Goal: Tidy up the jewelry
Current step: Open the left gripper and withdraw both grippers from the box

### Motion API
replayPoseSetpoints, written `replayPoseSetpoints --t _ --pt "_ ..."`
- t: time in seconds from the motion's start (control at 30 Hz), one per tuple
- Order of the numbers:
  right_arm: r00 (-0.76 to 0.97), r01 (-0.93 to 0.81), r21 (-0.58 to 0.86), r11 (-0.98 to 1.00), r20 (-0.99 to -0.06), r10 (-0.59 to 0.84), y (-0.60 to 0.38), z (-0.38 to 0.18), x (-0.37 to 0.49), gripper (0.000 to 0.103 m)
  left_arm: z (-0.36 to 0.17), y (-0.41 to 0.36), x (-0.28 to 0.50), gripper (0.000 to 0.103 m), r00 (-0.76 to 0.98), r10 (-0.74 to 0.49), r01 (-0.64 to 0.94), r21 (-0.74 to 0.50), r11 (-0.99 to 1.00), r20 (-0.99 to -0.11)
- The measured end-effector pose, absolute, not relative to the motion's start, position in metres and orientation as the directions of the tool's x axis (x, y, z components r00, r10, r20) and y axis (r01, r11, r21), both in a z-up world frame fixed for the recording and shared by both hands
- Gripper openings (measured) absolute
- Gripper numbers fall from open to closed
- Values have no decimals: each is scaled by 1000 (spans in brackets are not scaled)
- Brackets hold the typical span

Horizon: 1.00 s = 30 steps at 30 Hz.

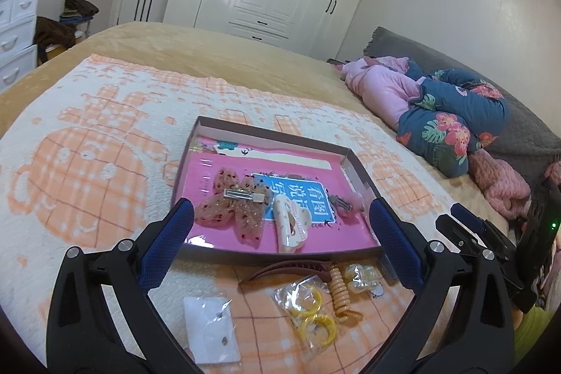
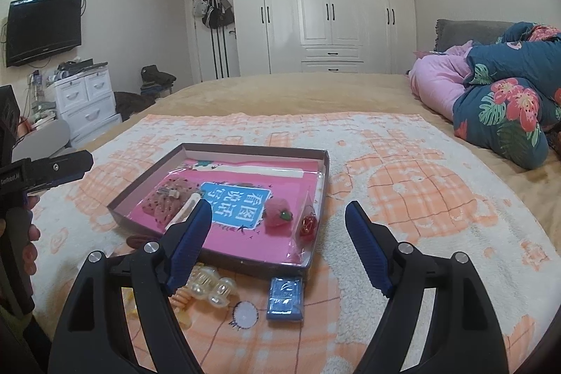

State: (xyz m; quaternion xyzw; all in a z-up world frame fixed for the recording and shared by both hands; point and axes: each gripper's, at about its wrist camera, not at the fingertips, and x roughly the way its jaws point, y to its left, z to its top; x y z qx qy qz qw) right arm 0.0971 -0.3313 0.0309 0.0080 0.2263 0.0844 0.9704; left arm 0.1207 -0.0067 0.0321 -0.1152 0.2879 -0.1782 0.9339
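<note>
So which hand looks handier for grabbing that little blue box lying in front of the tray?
Right, probably. The blue box lies just ahead of the open right claw; the left claw faces hair clips and yellow rings further left.

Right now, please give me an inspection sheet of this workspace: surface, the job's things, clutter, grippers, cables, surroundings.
Surface: orange-and-white blanket spread on a bed.
Job's things: shallow box holds a bow clip, a cream claw clip and a pink pompom; brown clip, bagged yellow rings, spiral tie and blue packet lie outside it.
Clutter: folded quilts.
Grippers: left gripper open, empty; right gripper open, empty.
Cables: wires near the wall television.
Surroundings: white wardrobe, drawer unit.
</note>
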Motion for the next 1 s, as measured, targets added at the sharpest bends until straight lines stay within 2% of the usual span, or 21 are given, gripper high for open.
replayPoseSetpoints --t 0.47,1.0 --pt "868 -185 34 982 -464 179 -329 21 72 76 29 -1 98 92 765 -395 263 -313 913 -508" --pt "865 -152 21 988 -480 143 -342 6 50 76 17 -29 76 92 742 -428 311 -300 902 -517"
